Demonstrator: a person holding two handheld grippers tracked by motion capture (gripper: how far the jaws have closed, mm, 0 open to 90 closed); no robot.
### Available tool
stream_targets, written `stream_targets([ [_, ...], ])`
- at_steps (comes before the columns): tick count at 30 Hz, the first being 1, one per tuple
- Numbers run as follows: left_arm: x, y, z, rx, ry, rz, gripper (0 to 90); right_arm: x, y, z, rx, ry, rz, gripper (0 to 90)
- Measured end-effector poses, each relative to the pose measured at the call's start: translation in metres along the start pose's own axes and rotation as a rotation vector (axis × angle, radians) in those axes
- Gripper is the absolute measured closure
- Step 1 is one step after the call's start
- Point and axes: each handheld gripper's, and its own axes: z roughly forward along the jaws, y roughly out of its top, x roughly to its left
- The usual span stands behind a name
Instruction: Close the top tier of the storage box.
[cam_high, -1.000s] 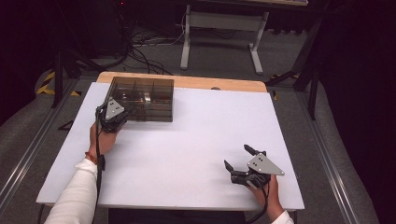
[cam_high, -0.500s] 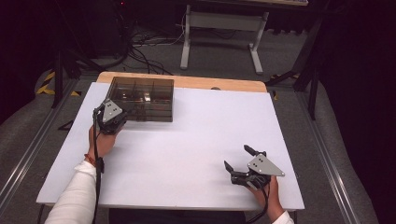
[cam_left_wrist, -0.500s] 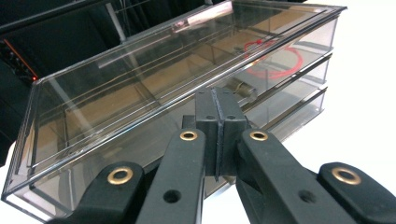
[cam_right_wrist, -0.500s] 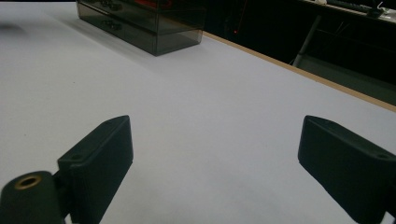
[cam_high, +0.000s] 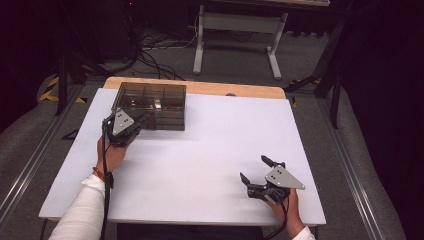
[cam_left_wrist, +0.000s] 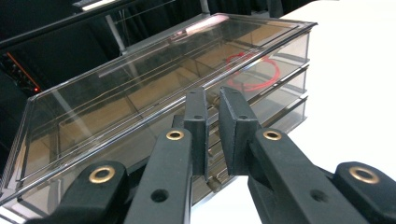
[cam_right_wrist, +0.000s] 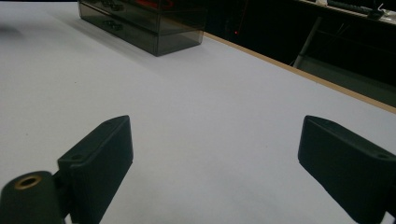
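A smoky see-through drawer box (cam_high: 152, 106) stands at the table's far left. My left gripper (cam_high: 141, 119) points at its front. In the left gripper view the box (cam_left_wrist: 140, 88) fills the background, with something red (cam_left_wrist: 254, 70) inside, and the gripper (cam_left_wrist: 213, 93) is right up against a drawer front. Its jaws have just been opening: a narrow gap shows between the pads, and a small drawer handle (cam_left_wrist: 214, 183) sits at the bottom of that gap. My right gripper (cam_high: 253, 167) rests near the front right, open wide, with nothing between its fingers (cam_right_wrist: 217, 123).
The white table top (cam_high: 210, 145) has a wooden strip (cam_high: 200, 88) along its far edge. Beyond it on the floor are a white stand (cam_high: 235, 30) and cables (cam_high: 150, 50). The box (cam_right_wrist: 144, 23) lies far off in the right gripper view.
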Motion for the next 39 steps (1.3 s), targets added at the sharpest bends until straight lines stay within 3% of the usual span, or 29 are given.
stream_targets([
  [9, -0.0020, 0.0023, -0.0026, -0.013, 0.002, 0.000, 69.2, 0.0013, 0.0000, 0.0006, 0.002, 0.008, -0.005, 11.1],
  [16, -0.0039, 0.0024, -0.0013, -0.010, 0.041, -0.006, 46.1, 0.0013, -0.0003, 0.0004, 0.002, 0.010, -0.006, 11.1],
  [19, -0.0042, 0.0022, -0.0011, -0.012, 0.048, -0.009, 40.5, 0.0015, -0.0003, 0.0004, 0.003, 0.012, -0.009, 11.1],
  [29, -0.0038, 0.0017, -0.0004, -0.005, 0.030, -0.008, 16.3, 0.0017, -0.0001, 0.0002, 0.000, 0.015, -0.006, 11.0],
  [39, -0.0032, 0.0011, -0.0022, -0.006, 0.006, -0.020, 10.6, 0.0022, 0.0003, 0.0002, -0.001, 0.021, 0.000, 10.6],
])
